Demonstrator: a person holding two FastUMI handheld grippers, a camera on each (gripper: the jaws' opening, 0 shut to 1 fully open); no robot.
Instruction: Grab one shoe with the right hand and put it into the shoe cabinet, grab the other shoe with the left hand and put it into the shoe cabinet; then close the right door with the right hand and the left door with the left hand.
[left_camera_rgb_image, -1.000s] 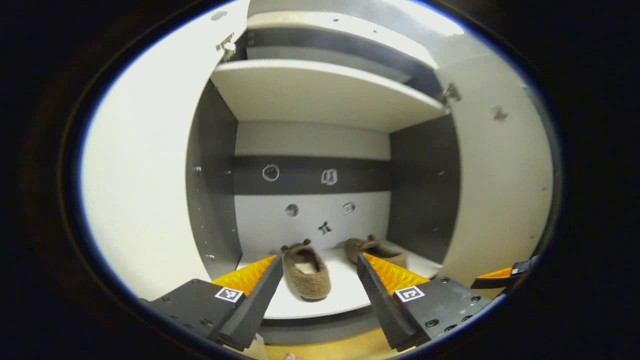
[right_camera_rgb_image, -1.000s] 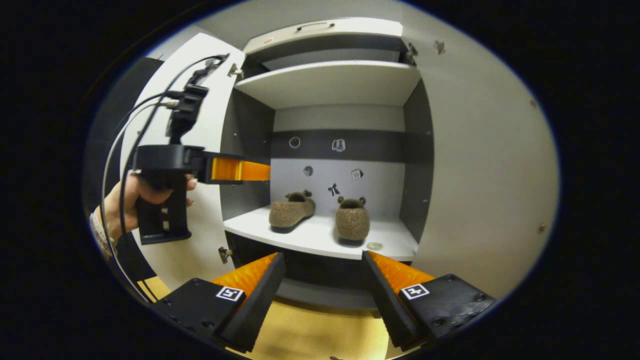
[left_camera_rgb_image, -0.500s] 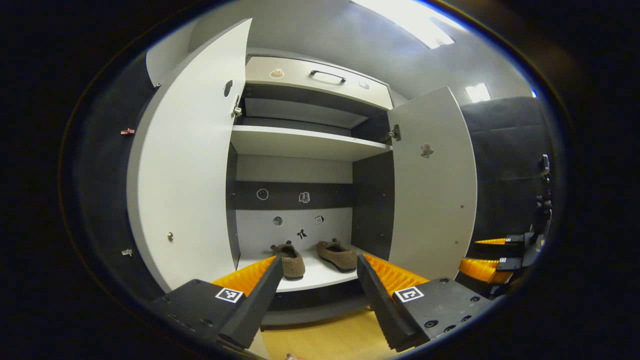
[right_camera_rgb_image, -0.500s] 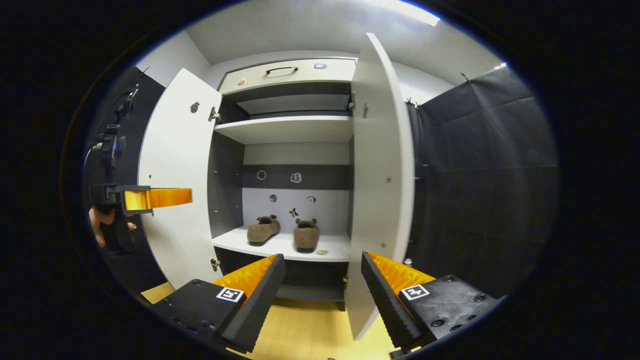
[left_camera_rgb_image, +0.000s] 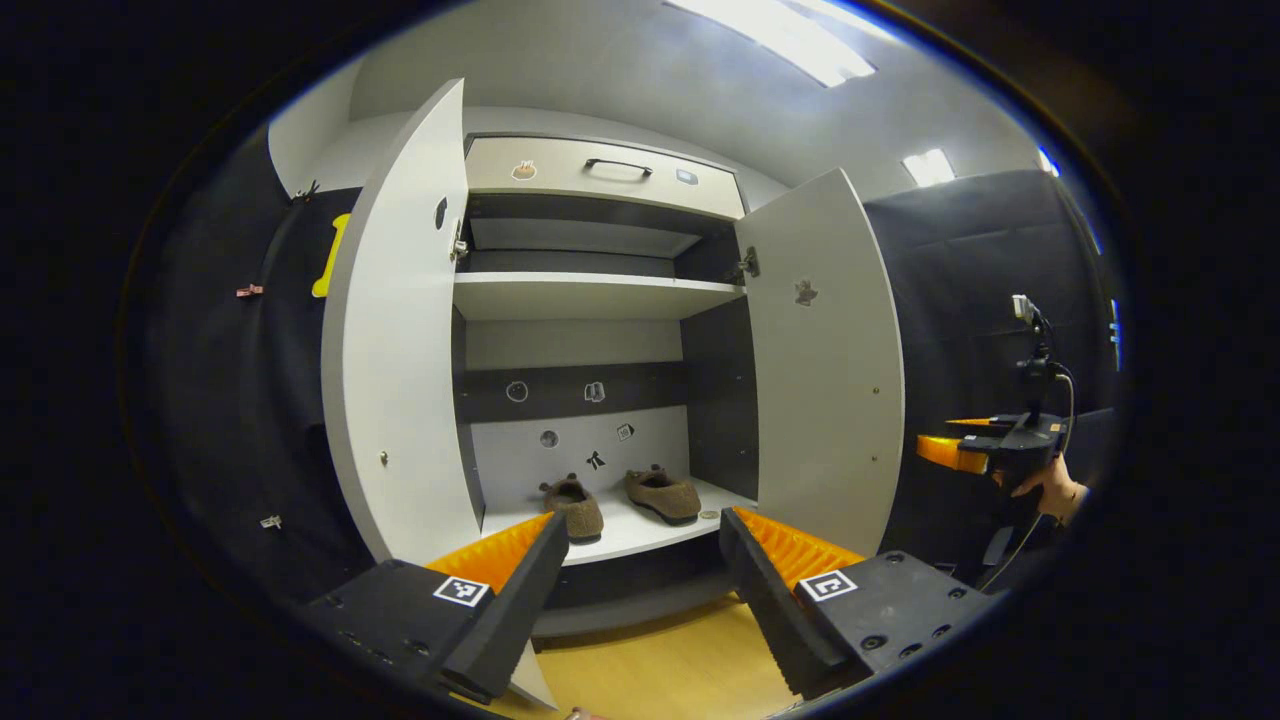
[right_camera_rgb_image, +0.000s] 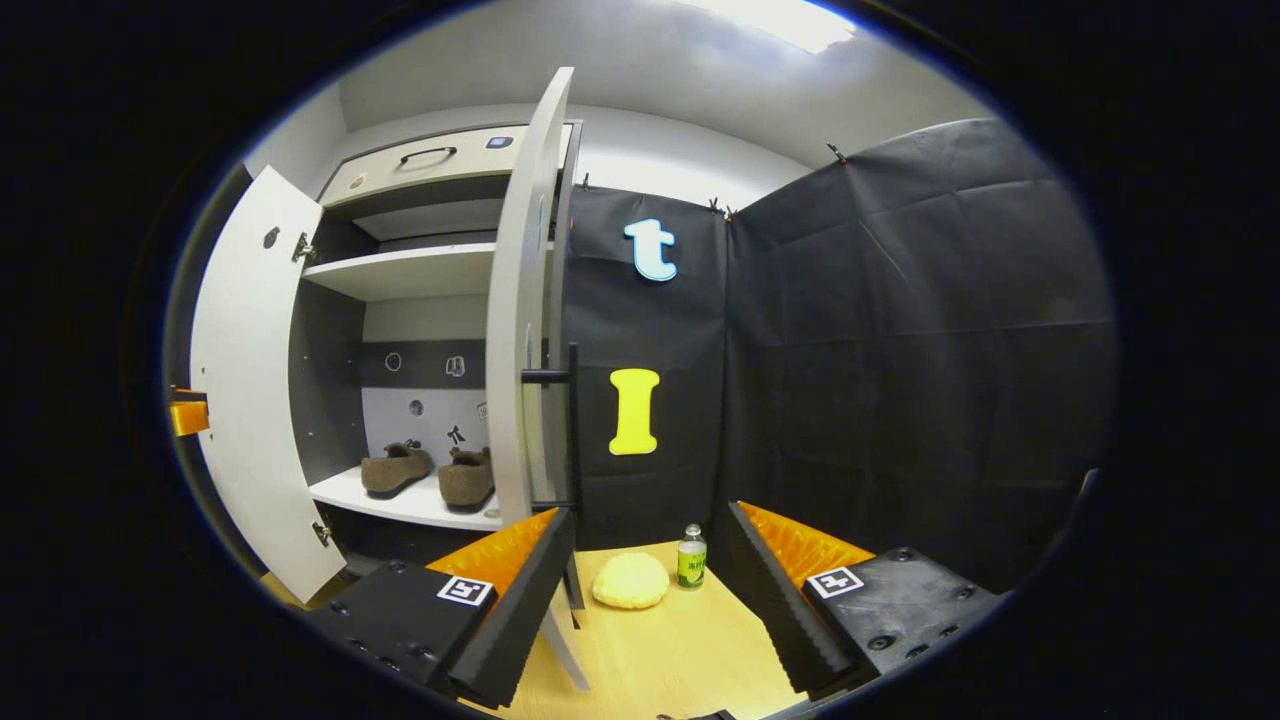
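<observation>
Two brown fuzzy shoes stand side by side on the bottom shelf of the white shoe cabinet, one on the left (left_camera_rgb_image: 573, 505) (right_camera_rgb_image: 397, 468) and one on the right (left_camera_rgb_image: 663, 495) (right_camera_rgb_image: 468, 478). Both doors hang open: the left door (left_camera_rgb_image: 405, 330) (right_camera_rgb_image: 250, 380) and the right door (left_camera_rgb_image: 825, 370). My left gripper (left_camera_rgb_image: 640, 590) is open and empty, well back from the shelf. My right gripper (right_camera_rgb_image: 650, 590) is open and empty too. It faces the right door's edge (right_camera_rgb_image: 520, 330), with the bar handle (right_camera_rgb_image: 572, 430) just left of it. A hand (left_camera_rgb_image: 1045, 490) holds that gripper (left_camera_rgb_image: 975, 450) beyond the right door.
On the wooden floor (right_camera_rgb_image: 680, 650) beside the right door lie a pale yellow round object (right_camera_rgb_image: 630, 580) and a small green-labelled bottle (right_camera_rgb_image: 691, 557). Black cloth walls stand on both sides of the cabinet. A drawer with a handle (left_camera_rgb_image: 618, 165) tops the cabinet above an upper shelf (left_camera_rgb_image: 590, 295).
Both grippers have drawn back from the cabinet. The right gripper has swung right, from facing the shelf to facing the right door's edge and outer side. The shoes have not moved.
</observation>
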